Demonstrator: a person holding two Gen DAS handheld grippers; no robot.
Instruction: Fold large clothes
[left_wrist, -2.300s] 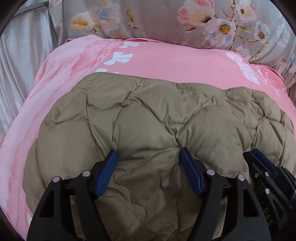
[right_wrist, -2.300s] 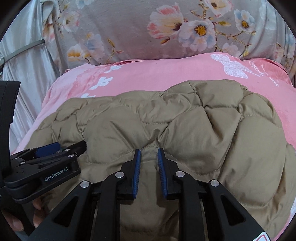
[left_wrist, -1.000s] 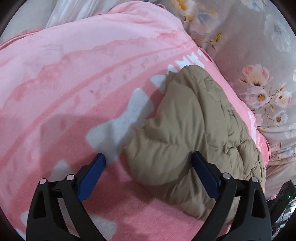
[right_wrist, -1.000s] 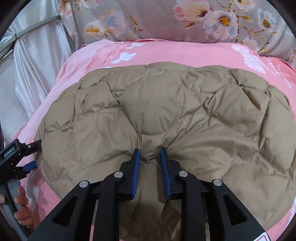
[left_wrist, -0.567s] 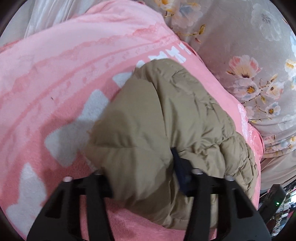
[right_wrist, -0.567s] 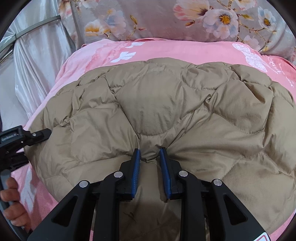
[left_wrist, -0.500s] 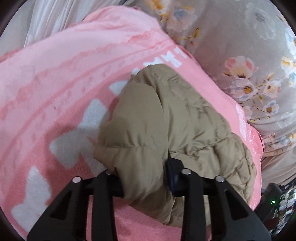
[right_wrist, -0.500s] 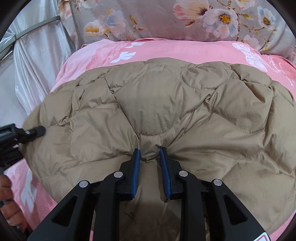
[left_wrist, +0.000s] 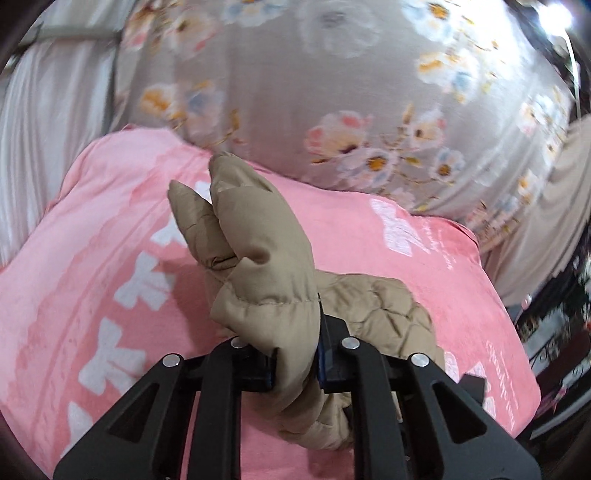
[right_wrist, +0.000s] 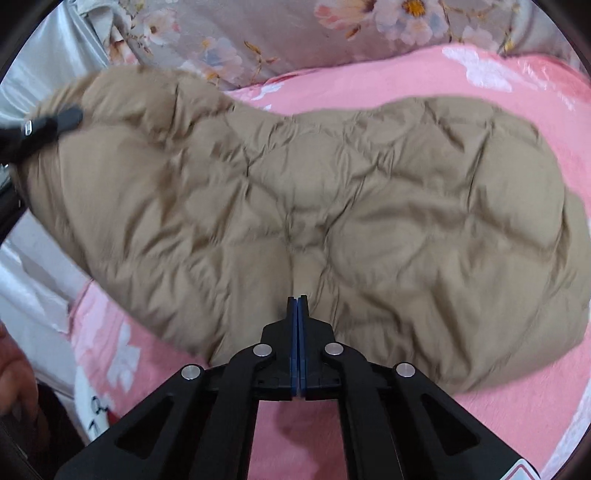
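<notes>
A: Where is the puffy tan quilted down jacket (right_wrist: 332, 206) sitting?

B: It is lying across the pink fleece blanket with white bow prints (left_wrist: 110, 258) on the bed, in front of the grey floral fabric (left_wrist: 332, 74). Its left end is being raised off the blanket.

A: By which tool?

B: The left black two-finger gripper (left_wrist: 295, 363) is closing its jaws on a thick bunch of the jacket's padding, with the fabric bulging up between the fingers. In the right wrist view its tip (right_wrist: 51, 123) is showing at the lifted corner.

A: And the right black gripper (right_wrist: 297, 343)?

B: Its blue pads are pressed flat together with nothing between them, the tips resting at the jacket's near edge.

A: So how should the fold be going?

B: I'd judge the left hand should be carrying that end over toward the right side, keeping it high enough that the padding isn't dragging, while the right tips are pinning the near edge so the body isn't sliding.
</notes>
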